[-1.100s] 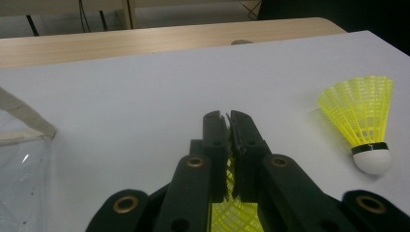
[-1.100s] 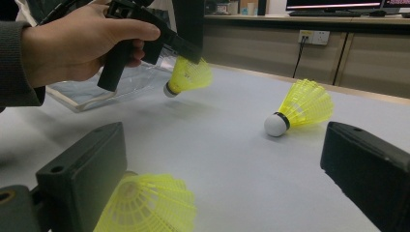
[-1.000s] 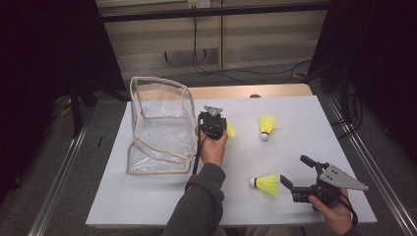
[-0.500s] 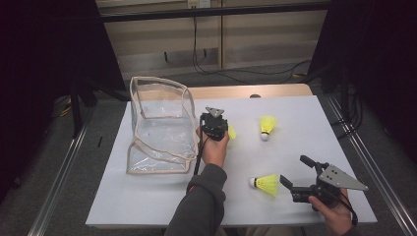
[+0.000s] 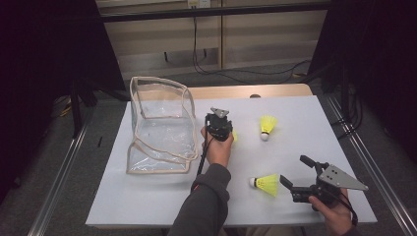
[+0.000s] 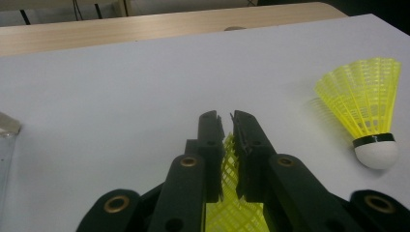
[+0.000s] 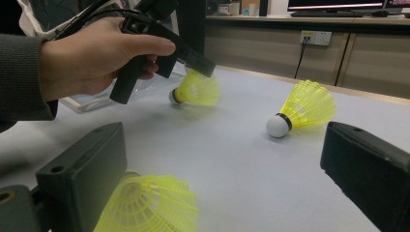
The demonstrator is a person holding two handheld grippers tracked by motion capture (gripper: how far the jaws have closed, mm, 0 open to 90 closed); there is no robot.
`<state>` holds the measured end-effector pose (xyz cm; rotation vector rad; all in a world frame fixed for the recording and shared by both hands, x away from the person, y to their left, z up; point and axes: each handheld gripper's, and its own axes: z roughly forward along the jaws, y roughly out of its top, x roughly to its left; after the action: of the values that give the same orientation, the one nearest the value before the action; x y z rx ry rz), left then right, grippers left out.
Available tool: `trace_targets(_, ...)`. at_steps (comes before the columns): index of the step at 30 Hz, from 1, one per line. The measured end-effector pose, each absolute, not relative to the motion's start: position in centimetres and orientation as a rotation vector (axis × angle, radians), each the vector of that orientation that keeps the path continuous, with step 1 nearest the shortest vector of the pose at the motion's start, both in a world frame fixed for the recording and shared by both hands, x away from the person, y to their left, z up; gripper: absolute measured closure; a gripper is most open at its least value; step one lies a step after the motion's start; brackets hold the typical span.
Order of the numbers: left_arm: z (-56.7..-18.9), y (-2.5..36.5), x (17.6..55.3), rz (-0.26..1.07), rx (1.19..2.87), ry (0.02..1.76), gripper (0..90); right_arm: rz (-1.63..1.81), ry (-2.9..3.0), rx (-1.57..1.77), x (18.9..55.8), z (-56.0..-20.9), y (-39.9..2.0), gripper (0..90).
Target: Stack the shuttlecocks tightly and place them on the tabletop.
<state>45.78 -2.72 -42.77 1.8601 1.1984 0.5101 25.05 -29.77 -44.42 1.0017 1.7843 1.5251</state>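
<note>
Gripping the skirt of a yellow shuttlecock point(image 6: 231, 203) at the table's point(image 5: 147, 196) middle, just right of the clear pouch point(image 5: 160, 125), the left gripper point(image 6: 226, 126) has its jaws nearly closed on the mesh. The right gripper point(image 5: 294, 173) stands wide open, a second shuttlecock point(image 5: 264, 184) just beside its jaws.

Clear plastic bag point(image 5: 160, 130) w/ beige trim, white table point(image 5: 147, 196), floor cables point(image 5: 211, 59)

Bare bench point(image 5: 147, 196) in front of the clear pouch point(image 5: 160, 128), loose shuttlecocks point(image 5: 268, 125) well right of the pouch, open bench between them
</note>
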Motion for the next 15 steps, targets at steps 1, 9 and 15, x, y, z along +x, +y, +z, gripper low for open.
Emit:
trace_targets(1,-42.80,-2.73,45.83,0.511,1.856,1.198,82.0,1.527,1.784,0.999,25.05,-44.41,-29.76,2.0)
trace_targets(9,-42.98,-2.86,46.00,0.490,1.855,1.186,79.5,1.527,1.787,1.000,25.09,-44.44,-29.70,2.0)
trace_targets(15,-43.13,-3.16,46.03,0.486,1.866,1.179,77.2,1.523,1.791,0.998,25.10,-44.45,-29.69,2.0)
